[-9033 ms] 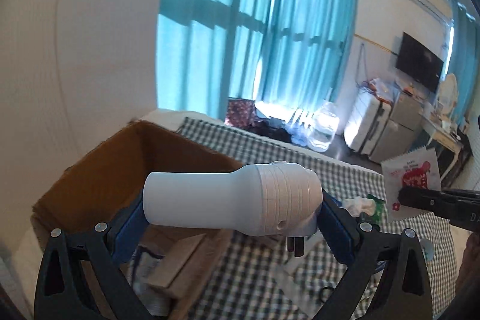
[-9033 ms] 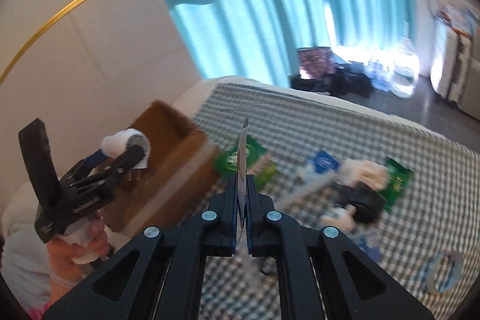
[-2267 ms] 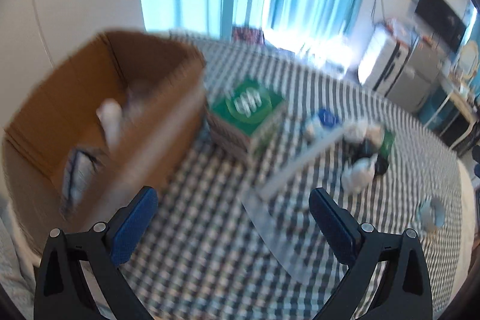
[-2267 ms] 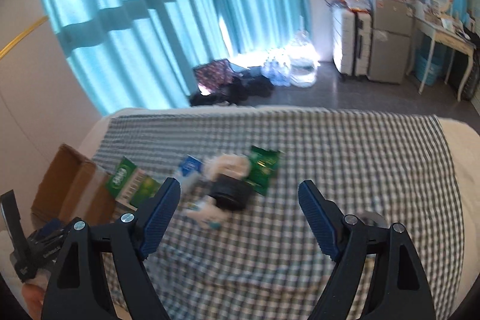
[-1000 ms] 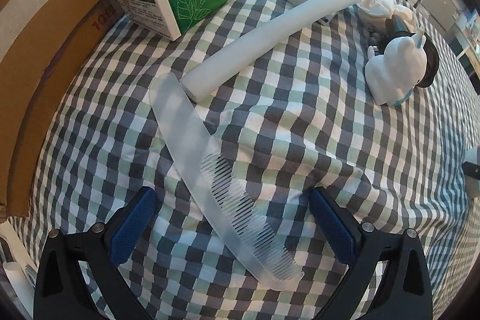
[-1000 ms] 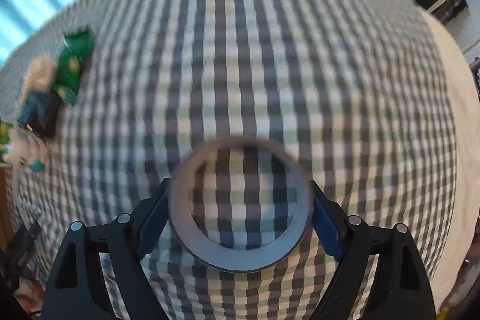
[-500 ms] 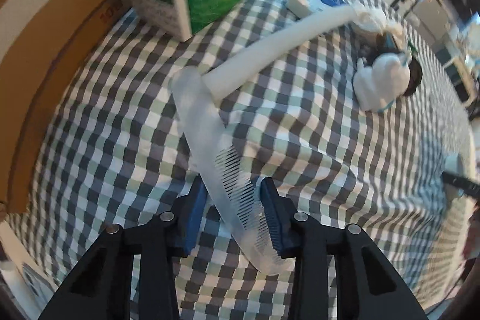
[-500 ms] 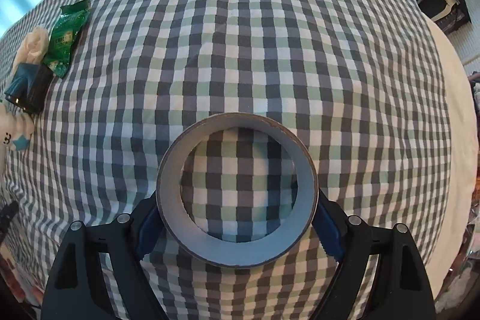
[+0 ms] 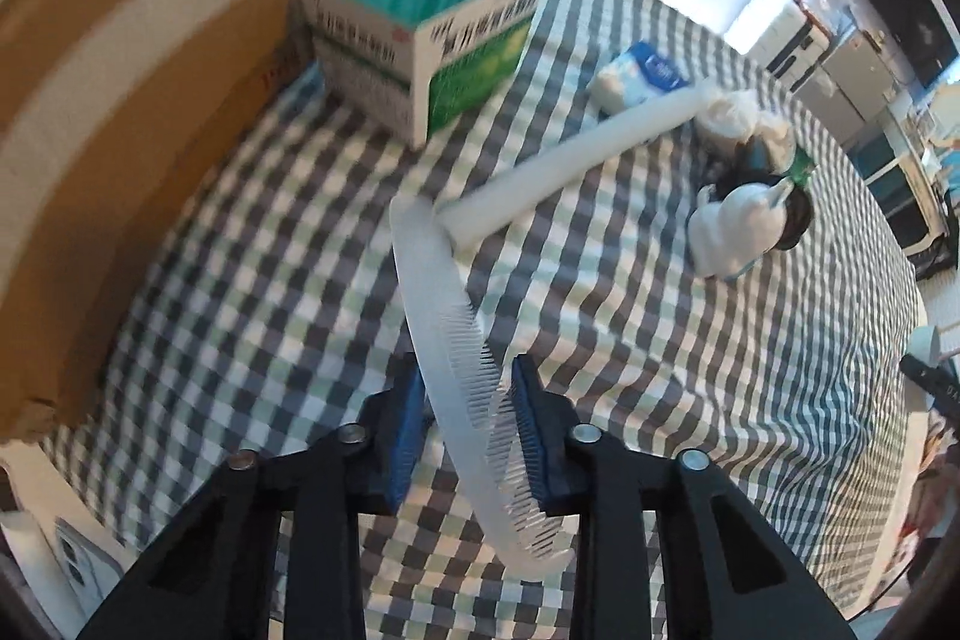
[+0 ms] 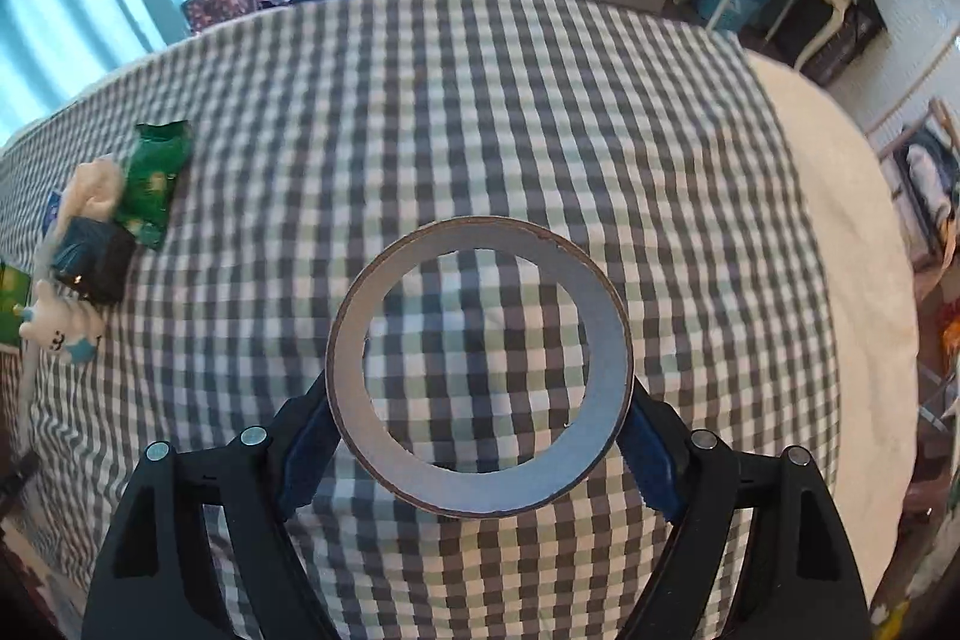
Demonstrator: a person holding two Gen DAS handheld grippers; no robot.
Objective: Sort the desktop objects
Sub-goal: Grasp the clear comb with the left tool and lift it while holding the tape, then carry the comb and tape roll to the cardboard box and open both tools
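My left gripper (image 9: 471, 436) is shut on a translucent white comb (image 9: 456, 346) and holds it tilted above the checked cloth (image 9: 630, 340). The comb's far end reaches a white tube (image 9: 570, 163). My right gripper (image 10: 480, 436) is shut on a roll of tape (image 10: 480, 478), a grey-blue ring lifted above the checked cloth (image 10: 480, 100). A cardboard box (image 9: 120, 100) stands at the left of the left wrist view.
A green and white medicine box (image 9: 420, 40) stands beside the cardboard box. A white toy figure (image 9: 732, 232), a white and blue packet (image 9: 636, 76) and a dark round object lie beyond the tube. In the right wrist view a green sachet (image 10: 156, 172) and the toy (image 10: 54, 334) lie far left.
My left gripper closed on the comb and lifted it off the cloth. My right gripper closed on the tape roll and raised it. Earlier both grippers let go of their former objects.
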